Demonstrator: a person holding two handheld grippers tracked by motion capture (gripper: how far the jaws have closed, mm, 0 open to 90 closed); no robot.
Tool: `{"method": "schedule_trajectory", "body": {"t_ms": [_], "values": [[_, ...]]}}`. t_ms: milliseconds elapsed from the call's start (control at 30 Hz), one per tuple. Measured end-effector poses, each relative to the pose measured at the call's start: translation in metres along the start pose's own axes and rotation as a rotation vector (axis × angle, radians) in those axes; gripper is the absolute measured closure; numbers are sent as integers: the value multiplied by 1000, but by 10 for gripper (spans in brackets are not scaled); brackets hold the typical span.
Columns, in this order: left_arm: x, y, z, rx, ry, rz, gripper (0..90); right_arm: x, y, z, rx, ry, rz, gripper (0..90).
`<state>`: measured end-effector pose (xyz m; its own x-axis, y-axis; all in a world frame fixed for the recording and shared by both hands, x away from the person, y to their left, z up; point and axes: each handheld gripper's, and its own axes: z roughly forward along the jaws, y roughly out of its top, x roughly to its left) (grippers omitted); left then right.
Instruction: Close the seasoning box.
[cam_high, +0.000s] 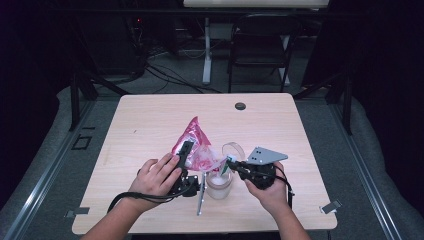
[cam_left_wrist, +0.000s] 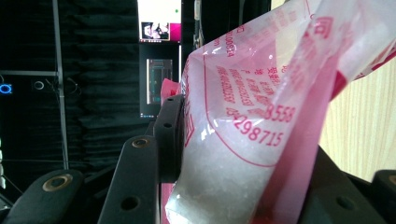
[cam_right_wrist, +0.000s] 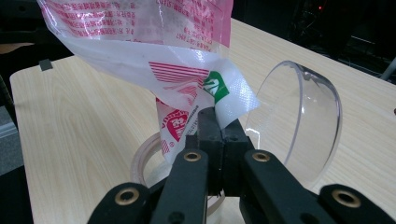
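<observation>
A pink and clear plastic bag (cam_high: 192, 137) of white granules hangs tilted over a clear jar (cam_high: 219, 187) near the table's front middle. My left gripper (cam_high: 186, 150) is shut on the bag's body; in the left gripper view the bag (cam_left_wrist: 243, 140) is squeezed between the black jaws. My right gripper (cam_high: 231, 162) is shut on the bag's lower corner. That white corner with a green logo (cam_right_wrist: 224, 91) sits pinched at my right gripper's (cam_right_wrist: 219, 126) tips, above the jar's rim (cam_right_wrist: 144, 158). The jar's clear lid (cam_right_wrist: 303, 121) stands open to the right.
A slim metal utensil (cam_high: 200, 197) lies on the wooden table (cam_high: 150, 115) just left of the jar. A dark cable hole (cam_high: 240, 106) is near the far edge. A black chair (cam_high: 260, 45) stands beyond the table.
</observation>
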<state>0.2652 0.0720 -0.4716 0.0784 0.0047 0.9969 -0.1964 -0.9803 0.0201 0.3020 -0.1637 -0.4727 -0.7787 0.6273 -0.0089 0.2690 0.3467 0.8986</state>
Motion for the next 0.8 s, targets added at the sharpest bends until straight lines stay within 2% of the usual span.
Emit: {"method": "schedule_trajectory", "body": {"t_ms": [100,200,400,467,800], "values": [[-1,0,0,2,-6,-8,628,0,0,0,1,-2,-1,897],[0,-1,2,-6,5,11,624,0,0,0,1,-2,-1,897],[1,-1,2,-6,5,16,616,1,0,1,1,1,1,898],[0,-1,2,-2,-12,12,617,1,0,1,1,0,0,898],[1,-1,2,-5,-33,34,625,1,0,2,6,-2,-4,898]]}}
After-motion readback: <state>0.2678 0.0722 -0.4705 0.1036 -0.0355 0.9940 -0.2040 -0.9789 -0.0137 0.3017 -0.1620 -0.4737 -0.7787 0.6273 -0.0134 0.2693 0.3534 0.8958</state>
